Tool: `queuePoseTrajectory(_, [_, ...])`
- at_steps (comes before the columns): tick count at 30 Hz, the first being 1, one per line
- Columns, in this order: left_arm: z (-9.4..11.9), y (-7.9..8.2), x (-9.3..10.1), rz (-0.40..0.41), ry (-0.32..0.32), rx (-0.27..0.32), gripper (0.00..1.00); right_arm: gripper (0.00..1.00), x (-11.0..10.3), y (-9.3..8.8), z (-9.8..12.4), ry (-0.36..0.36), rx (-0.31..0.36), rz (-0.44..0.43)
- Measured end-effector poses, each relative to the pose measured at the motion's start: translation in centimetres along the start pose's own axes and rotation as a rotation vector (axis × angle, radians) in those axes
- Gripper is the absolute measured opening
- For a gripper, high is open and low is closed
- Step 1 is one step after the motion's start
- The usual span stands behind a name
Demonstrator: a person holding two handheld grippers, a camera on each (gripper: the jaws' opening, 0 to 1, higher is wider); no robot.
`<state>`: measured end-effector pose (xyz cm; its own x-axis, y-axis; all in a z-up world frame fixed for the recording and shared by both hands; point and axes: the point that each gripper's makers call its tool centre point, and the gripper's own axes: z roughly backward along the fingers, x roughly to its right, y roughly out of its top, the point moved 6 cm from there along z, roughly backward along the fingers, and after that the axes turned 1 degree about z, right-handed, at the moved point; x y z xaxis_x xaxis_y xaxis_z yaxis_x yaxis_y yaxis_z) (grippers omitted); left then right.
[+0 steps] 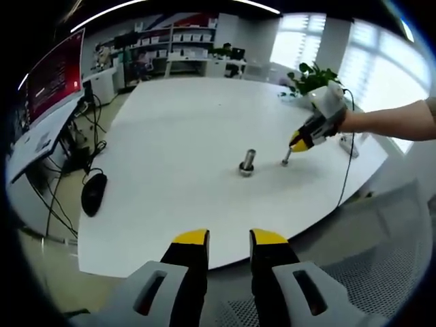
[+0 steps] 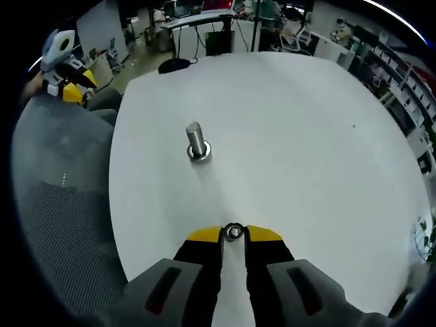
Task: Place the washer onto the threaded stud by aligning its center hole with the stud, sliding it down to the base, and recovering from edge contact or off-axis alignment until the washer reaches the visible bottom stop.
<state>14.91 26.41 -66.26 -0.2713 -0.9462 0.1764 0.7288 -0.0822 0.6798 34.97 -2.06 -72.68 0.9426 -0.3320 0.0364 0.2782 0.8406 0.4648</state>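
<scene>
In the right gripper view we see the right gripper point(image 2: 234, 234), its yellow-tipped black jaws drawn close and pinching a small round silvery metal washer point(image 2: 234, 232) between the tips. The washer shows as a bright ring with a dark center hole, held at the 6 o'clock side of the white round-cornered table point(image 2: 327, 150). The upright grey metal threaded stud point(image 2: 195, 140) stands on its wider round base toward 11 o'clock of the washer, well apart from it; its shaft is bare. The left gripper point(image 2: 66, 80) appears at 10 o'clock, off the table edge, above a grey mesh chair point(image 2: 61, 204).

In the left gripper view we see the left gripper point(image 1: 228, 237) at 6 o'clock with its jaws spread and nothing between them, held short of the table's near edge. The stud point(image 1: 247, 162) stands near the table's middle. At 3 o'clock of it, the right gripper point(image 1: 298, 144) points down at the tabletop beside the stud, carried by a person's forearm point(image 1: 395, 121). A black computer mouse point(image 1: 93, 191) lies at 9 o'clock.
</scene>
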Motion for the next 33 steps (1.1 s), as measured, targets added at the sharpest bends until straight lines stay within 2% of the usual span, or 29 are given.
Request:
queuePoseTrajectory(8, [0.01,0.0,-0.06,0.002,0.003,0.002,0.21,0.14,-0.3,-0.12,-0.08,-0.005,-0.019,0.072])
queuePoseTrajectory(19, [-0.01,0.01,-0.08,0.003,0.001,0.004,0.21,0.15,0.03,-0.92,0.01,-0.008,-0.002,0.067])
queuePoseTrajectory(25, [-0.01,0.01,-0.05,0.004,-0.001,0.003,0.21,0.17,-0.32,-0.73,0.14,-0.031,0.055,0.066])
queuePoseTrajectory(29, [-0.01,0.02,-0.05,0.005,-0.001,0.003,0.21,0.17,-0.83,-0.76,-0.08,-0.055,0.072,0.096])
queuePoseTrajectory(33, [-0.03,-0.02,-0.04,0.001,-0.001,-0.001,0.21,0.17,-0.91,-0.39,0.34,-0.158,0.105,0.24])
